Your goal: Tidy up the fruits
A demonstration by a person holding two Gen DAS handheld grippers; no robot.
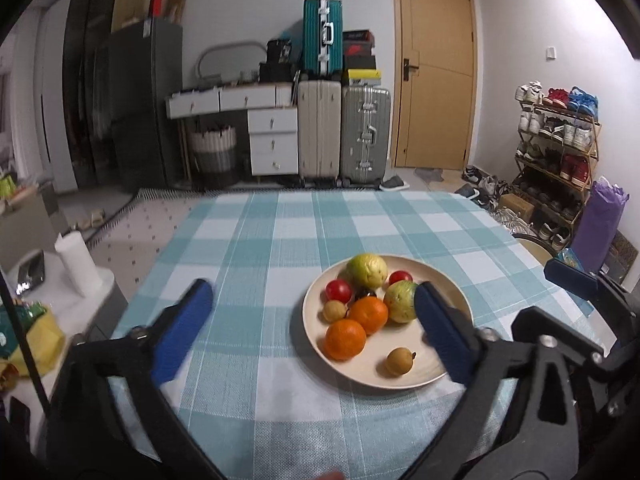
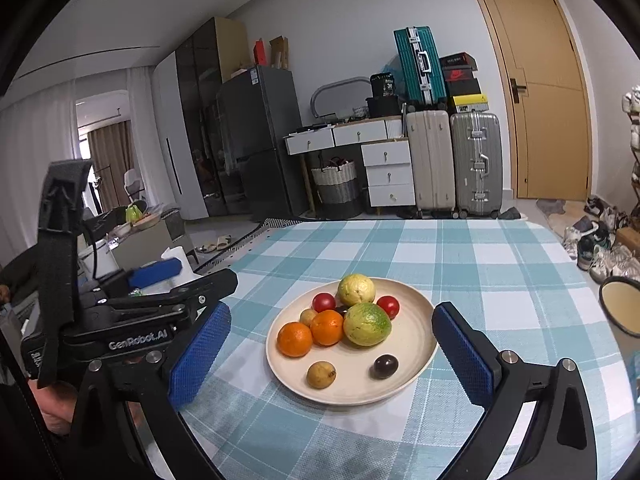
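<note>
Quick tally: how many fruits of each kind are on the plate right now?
On the plate:
Oranges: 2
Guavas: 2
Red tomatoes: 2
Longans: 2
Dark grape: 1
Total: 9

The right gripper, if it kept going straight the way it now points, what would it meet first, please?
Most likely the cream plate of fruit, probably the small brown fruit or dark plum at its near side; the open right gripper holds nothing, though depth is uncertain.
</note>
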